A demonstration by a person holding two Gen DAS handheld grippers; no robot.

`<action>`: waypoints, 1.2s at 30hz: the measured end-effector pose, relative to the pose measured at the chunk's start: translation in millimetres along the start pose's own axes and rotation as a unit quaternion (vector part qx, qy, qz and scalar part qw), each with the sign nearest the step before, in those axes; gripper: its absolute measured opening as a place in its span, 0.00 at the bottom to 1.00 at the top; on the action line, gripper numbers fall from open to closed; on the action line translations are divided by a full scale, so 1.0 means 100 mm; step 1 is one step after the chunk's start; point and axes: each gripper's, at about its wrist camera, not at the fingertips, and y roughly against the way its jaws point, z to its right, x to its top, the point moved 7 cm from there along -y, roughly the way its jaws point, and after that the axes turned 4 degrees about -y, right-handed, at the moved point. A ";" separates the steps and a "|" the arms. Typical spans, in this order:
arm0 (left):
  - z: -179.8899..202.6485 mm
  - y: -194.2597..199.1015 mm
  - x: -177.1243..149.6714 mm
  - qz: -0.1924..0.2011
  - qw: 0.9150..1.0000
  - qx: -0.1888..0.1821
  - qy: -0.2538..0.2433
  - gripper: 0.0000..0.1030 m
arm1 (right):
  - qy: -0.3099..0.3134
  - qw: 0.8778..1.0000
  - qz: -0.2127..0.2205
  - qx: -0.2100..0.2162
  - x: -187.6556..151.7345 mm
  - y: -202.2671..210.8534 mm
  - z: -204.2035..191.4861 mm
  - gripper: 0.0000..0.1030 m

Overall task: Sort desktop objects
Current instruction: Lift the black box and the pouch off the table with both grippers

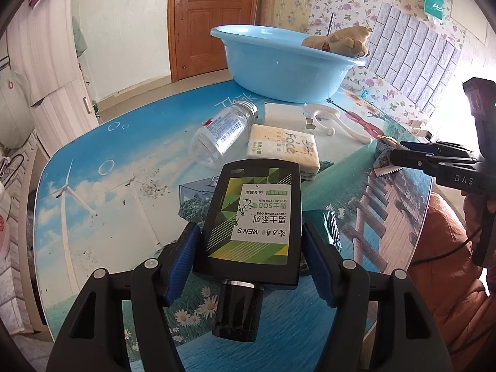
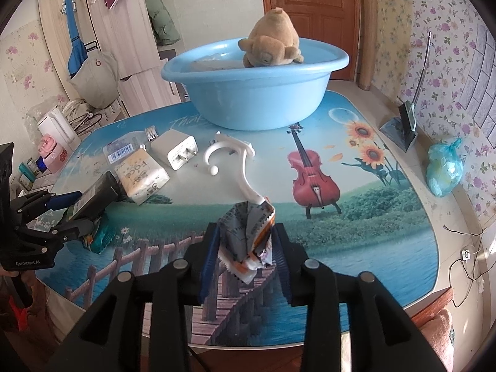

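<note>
My left gripper (image 1: 251, 248) is shut on a black men's lotion bottle (image 1: 254, 214), its blue pads on the two sides and the cap toward the camera. My right gripper (image 2: 246, 245) is shut on a crumpled snack wrapper (image 2: 248, 232), held near the table's front edge. On the table lie a clear plastic bottle (image 1: 220, 133), a white charger plug (image 2: 175, 150), a tissue pack (image 2: 141, 175) and a white plastic hook (image 2: 235, 161). Behind them stands a blue basin (image 2: 248, 99) with a brown plush toy (image 2: 272, 40) in it.
The table (image 2: 387, 241) has a printed scenery top with rounded edges. A blue plastic bag (image 2: 445, 167) and a dark stand (image 2: 400, 130) sit at its right side. A teal packet (image 2: 100, 238) lies under the left gripper. A person's orange sleeve (image 1: 446, 263) is at the right.
</note>
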 end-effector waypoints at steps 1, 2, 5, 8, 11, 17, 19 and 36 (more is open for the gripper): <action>0.00 0.00 0.00 0.001 1.000 -0.001 0.001 0.64 | 0.000 1.000 0.000 -0.001 0.00 -0.01 0.01 0.40; 0.00 -0.01 0.01 0.002 1.000 -0.002 0.002 0.64 | 0.000 1.000 0.000 -0.001 0.00 -0.01 0.01 0.41; 0.00 -0.02 0.03 0.007 1.000 -0.002 0.002 0.65 | -0.004 1.000 0.000 -0.005 -0.01 -0.03 0.03 0.45; 0.00 -0.03 0.04 0.012 1.000 -0.005 0.007 0.65 | -0.006 1.000 -0.001 -0.007 -0.02 -0.05 0.05 0.46; 0.01 -0.01 0.05 0.017 1.000 -0.001 0.001 0.63 | -0.005 1.000 -0.003 -0.008 -0.03 -0.07 0.03 0.46; -0.02 0.03 0.04 0.019 1.000 0.002 0.008 0.62 | 0.003 1.000 -0.007 -0.005 -0.06 -0.11 -0.04 0.46; -0.03 0.06 0.06 0.022 1.000 0.001 0.011 0.62 | 0.007 1.000 -0.008 -0.005 -0.07 -0.12 -0.05 0.46; -0.06 0.34 0.22 0.061 0.998 -0.009 0.026 0.29 | 0.017 0.999 0.026 0.019 0.03 0.06 -0.14 0.29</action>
